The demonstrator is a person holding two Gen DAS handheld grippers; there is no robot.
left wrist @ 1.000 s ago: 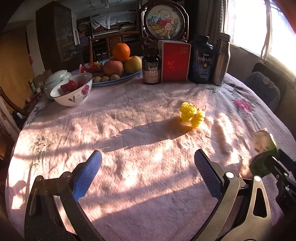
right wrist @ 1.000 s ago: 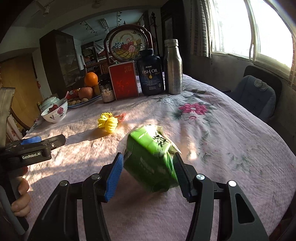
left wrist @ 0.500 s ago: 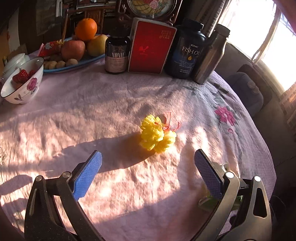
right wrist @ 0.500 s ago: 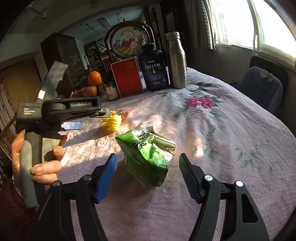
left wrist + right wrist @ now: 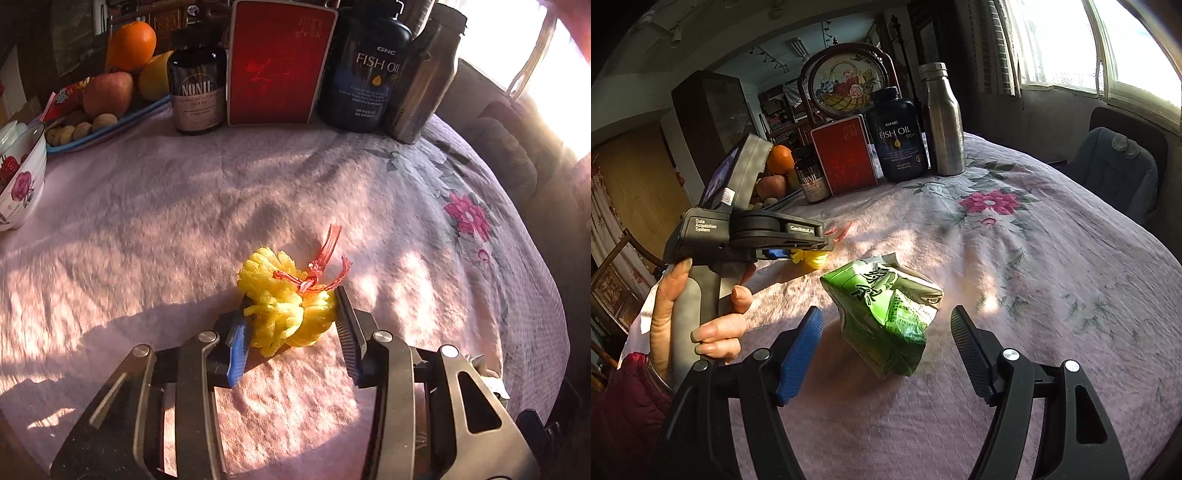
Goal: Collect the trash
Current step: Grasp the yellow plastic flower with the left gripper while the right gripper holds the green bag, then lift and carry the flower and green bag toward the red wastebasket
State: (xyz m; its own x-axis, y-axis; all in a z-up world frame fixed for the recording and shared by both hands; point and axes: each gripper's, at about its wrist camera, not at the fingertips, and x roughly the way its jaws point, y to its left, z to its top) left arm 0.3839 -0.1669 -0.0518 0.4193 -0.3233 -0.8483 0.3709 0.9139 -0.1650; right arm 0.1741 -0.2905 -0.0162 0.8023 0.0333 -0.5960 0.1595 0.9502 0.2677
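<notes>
On the left, the left gripper (image 5: 291, 328) has just been closing around the yellow foam-net fruit sleeve tied with a red plastic strip (image 5: 286, 295), which sits mid-table on the pink quilted tablecloth (image 5: 147, 221). Both pads appear to press its sides, likely so it can be lifted as trash, though the blue pad's contact is partly hidden by the foam. To the right, the right gripper (image 5: 886, 354) stands released, its jaws having just been opening either side of the crumpled green foil snack bag (image 5: 886, 310), which rests free on the cloth. The bag's far side is hidden.
</notes>
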